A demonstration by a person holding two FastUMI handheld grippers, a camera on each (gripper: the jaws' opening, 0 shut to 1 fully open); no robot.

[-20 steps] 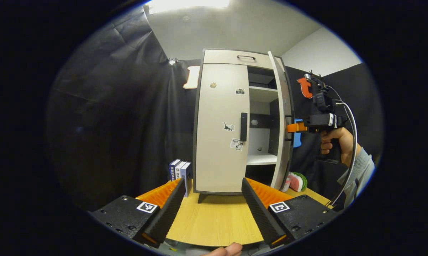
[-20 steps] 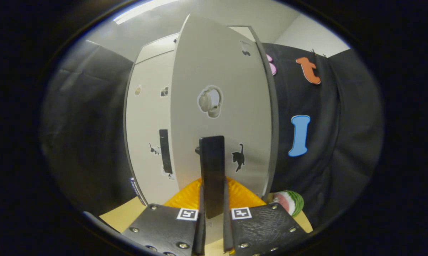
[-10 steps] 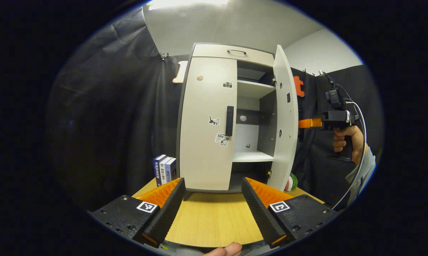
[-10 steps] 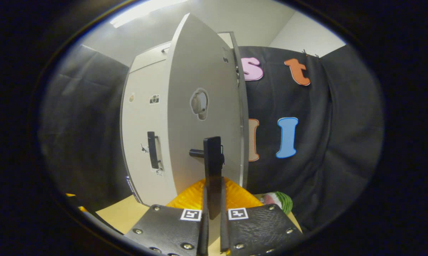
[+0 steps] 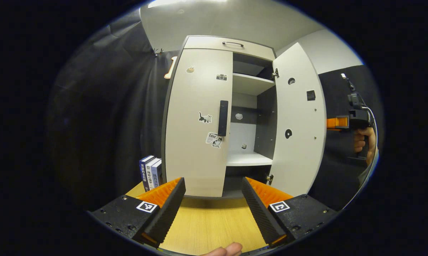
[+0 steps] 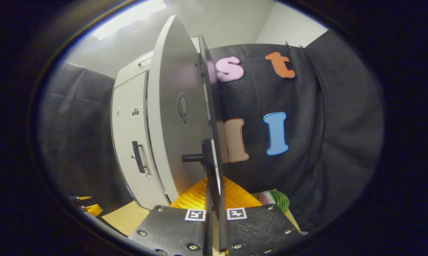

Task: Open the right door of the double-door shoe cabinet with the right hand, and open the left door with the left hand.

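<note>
Swung further outward than half a second ago, the right door (image 5: 299, 121) of the shoe cabinet (image 5: 228, 46) is now seen with its inner face turned toward the left gripper view, while the left door (image 5: 196, 121) has stayed closed. Inside the opened half, a white upper shelf (image 5: 251, 83) and a white lower shelf (image 5: 247, 160) are shown, both bare apart from small fittings on the back panel. The cabinet is stood upright on the wooden table (image 5: 210, 224), its long axis vertical; the left door's dark handle (image 5: 223, 117) is also set vertically. A few books (image 5: 150, 171) are stood just beside the cabinet's left side.

The left gripper (image 5: 212, 202) is held spread apart in front of the cabinet, touching nothing. In the right gripper view the right gripper (image 6: 214, 220) is pressed together on the right door's handle (image 6: 207, 160), the door seen nearly edge-on. A watermelon toy (image 6: 274, 200) is seen low on the table
</note>
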